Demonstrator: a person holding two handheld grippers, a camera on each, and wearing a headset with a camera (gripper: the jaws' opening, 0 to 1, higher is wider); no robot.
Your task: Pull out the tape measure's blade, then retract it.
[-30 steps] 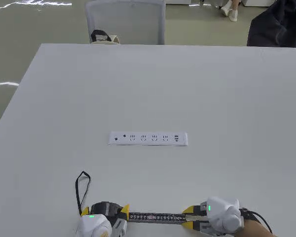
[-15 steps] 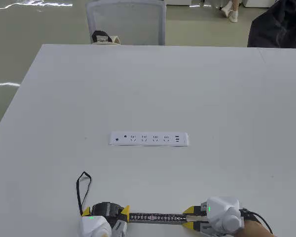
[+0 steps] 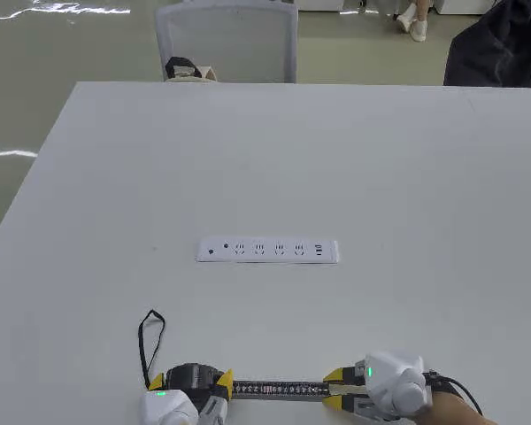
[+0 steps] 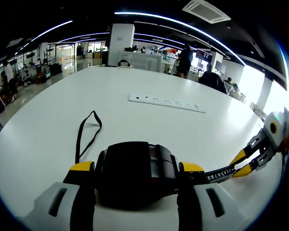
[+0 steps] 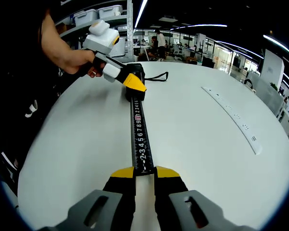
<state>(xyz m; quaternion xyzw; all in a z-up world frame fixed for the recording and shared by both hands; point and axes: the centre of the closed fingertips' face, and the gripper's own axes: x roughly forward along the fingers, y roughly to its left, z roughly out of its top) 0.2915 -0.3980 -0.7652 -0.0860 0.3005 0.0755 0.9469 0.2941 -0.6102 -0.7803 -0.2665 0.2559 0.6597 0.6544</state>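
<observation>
A black tape measure case point(image 4: 135, 171) point(image 3: 189, 375) lies near the table's front edge, and my left gripper point(image 4: 136, 168) point(image 3: 188, 384) is shut on it. Its black wrist strap point(image 3: 148, 343) point(image 4: 86, 132) trails away on the table. The dark blade point(image 3: 279, 389) point(image 5: 141, 139) with white numbers runs flat from the case to my right gripper point(image 3: 332, 388) point(image 5: 144, 172), which is shut on the blade's end. In the right gripper view the left gripper point(image 5: 127, 84) and a hand holding it sit at the blade's far end.
A white power strip point(image 3: 267, 251) lies mid-table beyond the blade. The white table point(image 3: 274, 159) stretches wide behind it. A grey chair point(image 3: 227, 40) stands at the far edge, with a dark-clothed person point(image 3: 500, 44) at the far right.
The right gripper has moved slightly left towards the case, so the exposed blade looks a little shorter. The left gripper and case have stayed in place.
</observation>
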